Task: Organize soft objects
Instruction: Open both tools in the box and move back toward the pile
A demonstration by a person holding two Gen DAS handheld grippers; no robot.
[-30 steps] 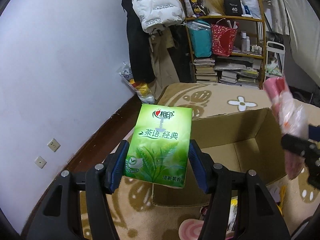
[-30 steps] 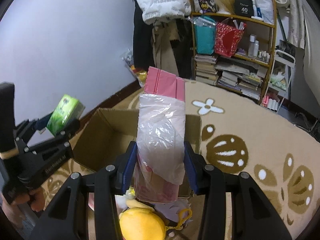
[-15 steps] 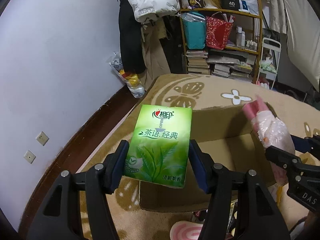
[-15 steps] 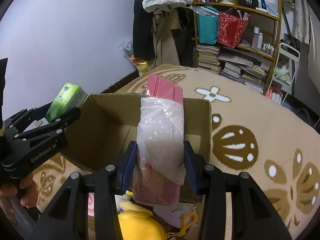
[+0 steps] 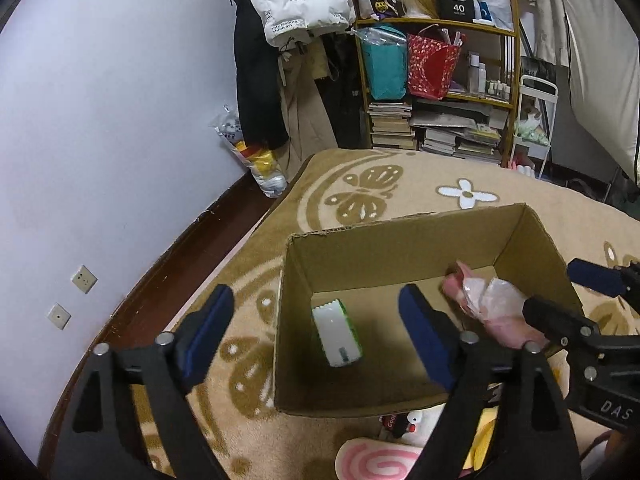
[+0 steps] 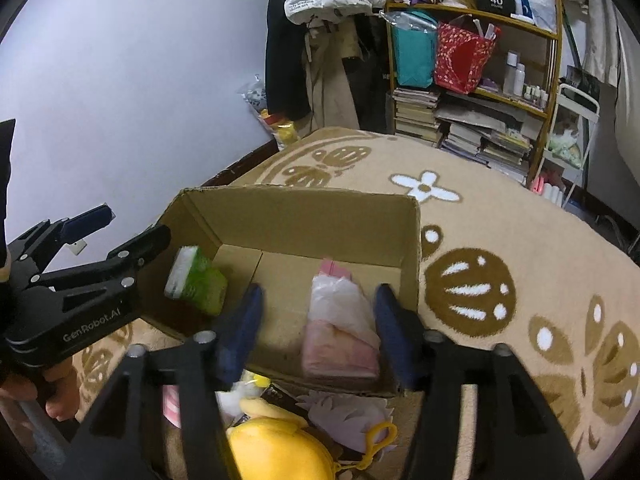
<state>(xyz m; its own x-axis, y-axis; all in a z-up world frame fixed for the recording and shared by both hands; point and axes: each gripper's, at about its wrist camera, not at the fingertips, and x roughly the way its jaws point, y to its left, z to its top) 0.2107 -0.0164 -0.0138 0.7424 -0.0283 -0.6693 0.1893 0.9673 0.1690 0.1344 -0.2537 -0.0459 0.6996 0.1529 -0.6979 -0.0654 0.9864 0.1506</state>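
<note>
- Left gripper [image 5: 316, 320]: jaws spread wide, holding nothing, above the cardboard box [image 5: 400, 240].
- Right gripper [image 6: 318, 320]: jaws apart, nothing clasped, at the box's 3 o'clock side.
- Green tissue pack [image 5: 337, 333]: inside the box, toward 9 o'clock.
- Pink bagged bundle [image 6: 340, 332]: inside the box, toward 3 o'clock, apart from the tissue pack.
- Yellow plush [image 6: 280, 448]: outside, at the box's 6 o'clock.

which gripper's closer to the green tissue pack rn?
Left. The left gripper hangs open directly over the green tissue pack in the cardboard box; the right gripper straddles the pink bag farther right.
</note>
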